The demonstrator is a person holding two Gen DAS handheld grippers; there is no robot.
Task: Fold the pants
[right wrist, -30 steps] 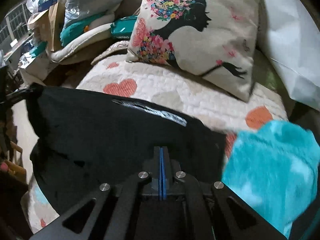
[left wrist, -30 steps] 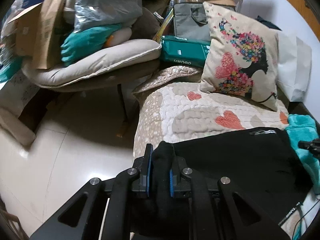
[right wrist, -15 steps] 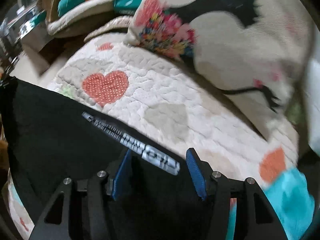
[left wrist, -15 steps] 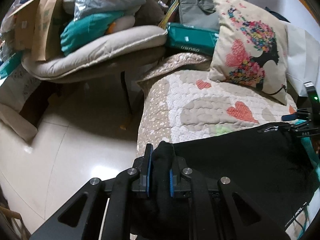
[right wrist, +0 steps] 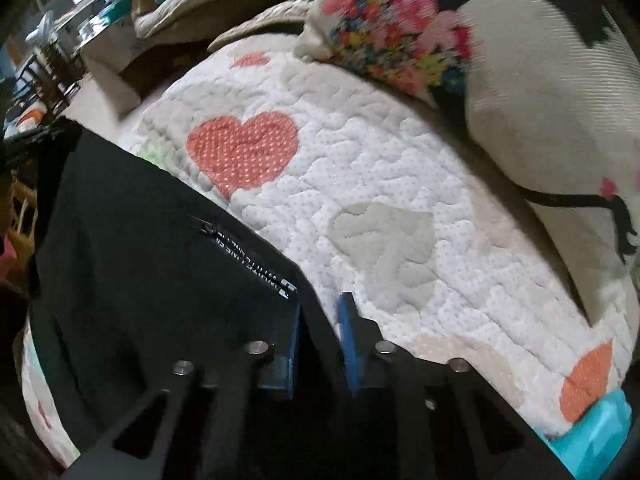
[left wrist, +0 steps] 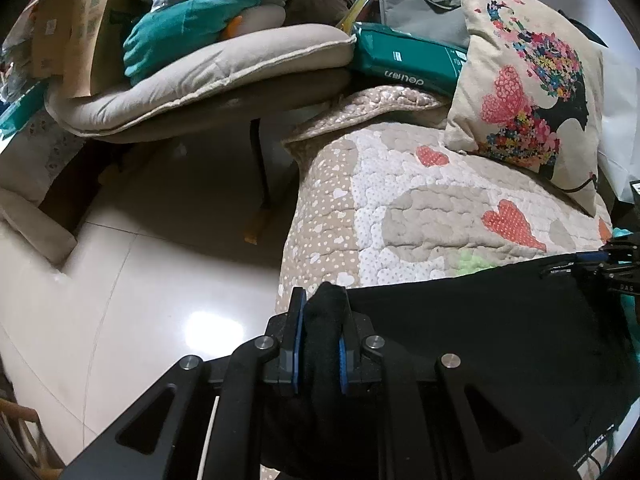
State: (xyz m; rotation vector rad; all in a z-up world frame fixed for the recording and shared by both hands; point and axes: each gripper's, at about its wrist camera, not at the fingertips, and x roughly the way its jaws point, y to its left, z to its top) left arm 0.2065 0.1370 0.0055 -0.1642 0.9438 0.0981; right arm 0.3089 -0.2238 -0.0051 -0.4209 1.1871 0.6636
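Observation:
Black pants [left wrist: 480,332] lie spread on a quilted heart-print cover [left wrist: 420,216]. My left gripper [left wrist: 322,312] is shut on a bunched corner of the pants at the cover's left edge. In the right wrist view the pants [right wrist: 140,240] show a zip pocket with white lettering [right wrist: 248,258]. My right gripper [right wrist: 320,316] has its jaws narrowed around the pants' upper edge by the zip; black cloth fills the gap between the blue pads. The right gripper also shows at the far right of the left wrist view [left wrist: 608,260].
A floral cushion [left wrist: 528,92] leans at the back of the cover. A teal fleece [right wrist: 592,428] lies at the right. A chair piled with cushions and bags [left wrist: 200,64] stands left over glossy floor tiles [left wrist: 140,300]. A green pack [left wrist: 404,64] lies behind.
My right gripper opened, moved forward to the pants' upper edge by the zip, and has closed in on the cloth there. My left gripper kept its hold and shifted slightly.

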